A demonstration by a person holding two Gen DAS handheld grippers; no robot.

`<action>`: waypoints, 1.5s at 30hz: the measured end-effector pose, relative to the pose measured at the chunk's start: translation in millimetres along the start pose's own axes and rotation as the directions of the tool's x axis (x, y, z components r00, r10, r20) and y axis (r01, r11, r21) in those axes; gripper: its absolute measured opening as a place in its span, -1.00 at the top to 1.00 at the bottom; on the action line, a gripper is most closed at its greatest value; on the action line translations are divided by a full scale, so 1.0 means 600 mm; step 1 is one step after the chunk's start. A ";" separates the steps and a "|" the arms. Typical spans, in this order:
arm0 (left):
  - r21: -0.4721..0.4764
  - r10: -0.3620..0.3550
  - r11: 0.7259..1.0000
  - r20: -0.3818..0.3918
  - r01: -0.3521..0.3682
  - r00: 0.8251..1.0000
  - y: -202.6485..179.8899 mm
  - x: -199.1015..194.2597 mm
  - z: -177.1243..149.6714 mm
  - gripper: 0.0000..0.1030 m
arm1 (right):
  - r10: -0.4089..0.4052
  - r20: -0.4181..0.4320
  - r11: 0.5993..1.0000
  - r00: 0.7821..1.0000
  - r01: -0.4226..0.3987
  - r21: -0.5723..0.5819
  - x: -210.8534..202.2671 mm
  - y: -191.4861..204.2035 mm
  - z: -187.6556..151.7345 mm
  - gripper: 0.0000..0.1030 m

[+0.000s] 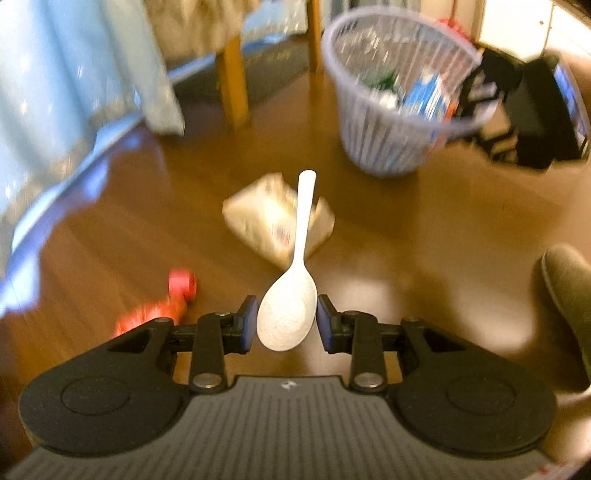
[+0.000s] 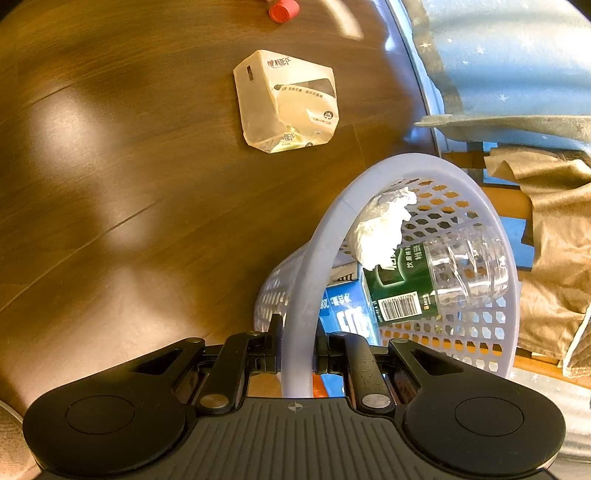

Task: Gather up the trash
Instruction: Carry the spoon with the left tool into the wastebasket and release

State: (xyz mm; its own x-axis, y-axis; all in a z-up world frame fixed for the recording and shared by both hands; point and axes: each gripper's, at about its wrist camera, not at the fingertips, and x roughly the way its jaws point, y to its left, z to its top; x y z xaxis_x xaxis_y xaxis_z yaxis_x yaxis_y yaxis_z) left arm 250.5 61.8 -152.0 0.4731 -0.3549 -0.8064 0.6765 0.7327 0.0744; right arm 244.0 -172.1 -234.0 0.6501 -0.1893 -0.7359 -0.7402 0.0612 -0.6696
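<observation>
A speckled white plastic spoon [image 1: 287, 317] is pinched by its oval bowl in the left gripper [image 1: 286, 321], above the wood floor [image 1: 406, 229]. The perforated lavender basket [image 2: 476, 206], tilted, is clamped at its smooth rim by the right gripper [image 2: 297, 349].

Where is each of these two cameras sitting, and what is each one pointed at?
Left wrist: rides on the left gripper, looking down its fingers at the white spoon it holds, above the floor; a slipper shows.
Right wrist: rides on the right gripper, clamped on the basket rim, looking into the trash.
Shared: basket, tissue pack, red cap.
</observation>
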 end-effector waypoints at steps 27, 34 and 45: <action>0.257 -0.208 0.956 0.241 0.144 0.948 -0.130 0.069 0.310 0.20 | 0.003 0.017 1.000 1.000 -0.004 0.023 0.004 0.000 0.008 0.81; 0.153 -0.145 0.982 0.268 0.107 0.952 -0.095 0.072 0.297 0.15 | 0.004 0.017 0.999 1.000 -0.005 0.036 0.003 -0.001 0.005 0.81; 0.005 -0.010 1.000 0.177 0.009 0.984 -0.006 0.051 0.194 0.15 | 0.007 0.013 0.999 1.000 -0.008 0.035 0.003 -0.003 0.007 0.81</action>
State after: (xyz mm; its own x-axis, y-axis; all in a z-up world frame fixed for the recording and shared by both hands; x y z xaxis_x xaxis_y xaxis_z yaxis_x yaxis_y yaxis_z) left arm 328.1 -19.3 -108.5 0.5591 -0.4594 -0.6901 0.6835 0.7265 0.0701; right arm 246.8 -168.6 -234.6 0.6467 -0.1765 -0.7420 -0.7388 0.0967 -0.6669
